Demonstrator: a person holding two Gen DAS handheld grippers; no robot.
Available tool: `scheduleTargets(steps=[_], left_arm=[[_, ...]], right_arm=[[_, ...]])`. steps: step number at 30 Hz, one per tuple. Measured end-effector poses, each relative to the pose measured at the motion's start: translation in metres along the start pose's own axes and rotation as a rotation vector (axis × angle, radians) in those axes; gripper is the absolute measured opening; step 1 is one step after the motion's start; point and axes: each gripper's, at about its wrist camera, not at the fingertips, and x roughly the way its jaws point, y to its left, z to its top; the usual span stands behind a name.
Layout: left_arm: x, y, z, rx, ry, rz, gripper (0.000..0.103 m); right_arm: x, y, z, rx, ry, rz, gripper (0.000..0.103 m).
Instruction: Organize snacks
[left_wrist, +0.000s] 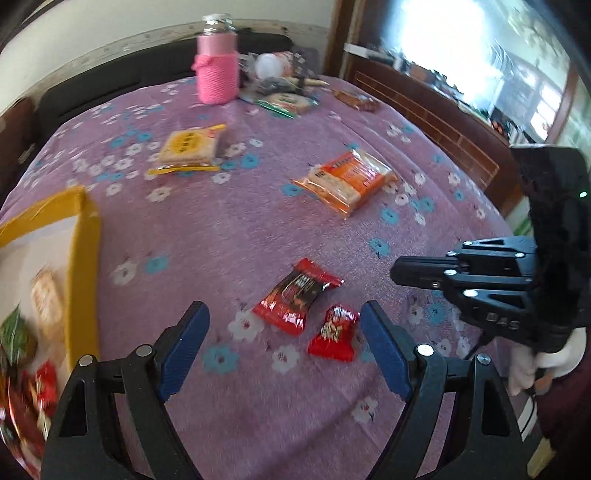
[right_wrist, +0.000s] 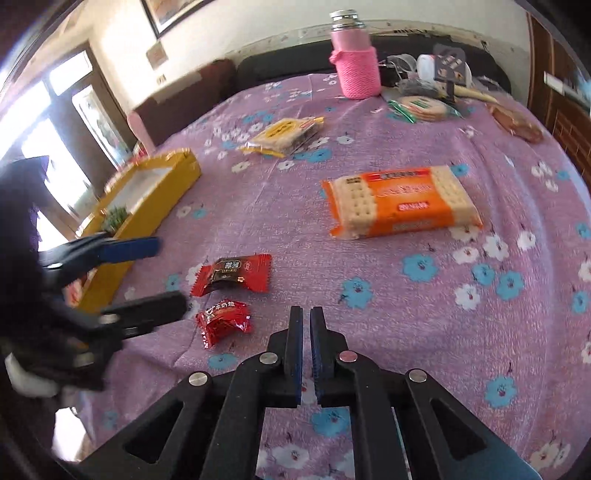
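Surface: purple flowered cloth (left_wrist: 236, 229) covering the bench, with a dark sofa, a wall and bright windows behind.
Container: yellow box (left_wrist: 83, 266) at the left edge of the bench, already holding several wrapped snacks; seen from the right wrist view it lies beyond the left tool.
Loose snacks, near: larger red packet (left_wrist: 297, 297) and small red packet (left_wrist: 334, 334), lying just beside each other on the cloth.
Loose snacks, mid-bench: orange cracker pack (right_wrist: 400, 203) and yellow biscuit pack (left_wrist: 190, 151), well apart from each other.
Far clutter: pink knitted bottle (left_wrist: 218, 70) standing upright, with a heap of wrappers and a green-edged pack near it.
Left tool (left_wrist: 284, 332): fingers spread wide and empty, above the cloth, the two red packets lying ahead in the gap between the blue pads.
Right tool (right_wrist: 306, 339): pads drawn together with only a thin slit left, nothing in them; it sits to the right of the red packets.
Step in hand (judgement): approach of the left tool to a red packet for pick-up.
Next move (judgement): lower and centre on one packet alone, since the two lie close, close on it, then carry it left to the box.
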Motion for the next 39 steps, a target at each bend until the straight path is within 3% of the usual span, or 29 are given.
scheduleTargets(steps=[4,8,10,12,13,23,31,35,36,37,39], left_arm=[[0.019,0.0,0.016,0.053,0.017,-0.055,0.082],[0.042,-0.006,0.013,0.106,0.078,-0.027,0.077],[0.04,-0.013,0.01,0.137,0.071,0.009,0.066],[0.035,-0.012,0.009,0.118,0.066,-0.005,0.029],[0.032,-0.007,0.01,0.086,0.067,-0.025,0.025],[0.002,0.013,0.005,-0.005,-0.016,-0.014,0.025],[-0.053,0.034,-0.019,-0.11,-0.136,0.014,0.025],[-0.074,0.047,-0.037,-0.162,-0.18,0.054,0.025],[-0.081,0.051,-0.042,-0.173,-0.19,0.08,0.025],[-0.086,0.053,-0.046,-0.18,-0.197,0.094,0.025],[-0.094,0.061,-0.053,-0.197,-0.211,0.11,0.025]], right_arm=[[-0.004,-0.005,-0.003,0.012,-0.013,0.014,0.013],[-0.002,-0.004,-0.003,0.018,-0.01,0.033,0.015],[-0.003,0.0,-0.003,0.011,-0.008,0.045,0.022],[-0.002,0.006,-0.004,-0.006,-0.003,0.055,0.035],[-0.001,0.012,-0.004,-0.019,0.001,0.057,0.041],[0.023,0.062,-0.008,-0.1,0.059,0.044,0.042],[0.039,0.093,-0.005,-0.126,0.061,-0.008,0.062],[0.042,0.104,-0.008,-0.137,0.046,-0.062,0.062],[0.043,0.104,-0.008,-0.135,0.04,-0.078,0.054],[0.042,0.105,-0.009,-0.136,0.03,-0.102,0.034],[0.041,0.105,-0.009,-0.132,0.021,-0.117,0.021]])
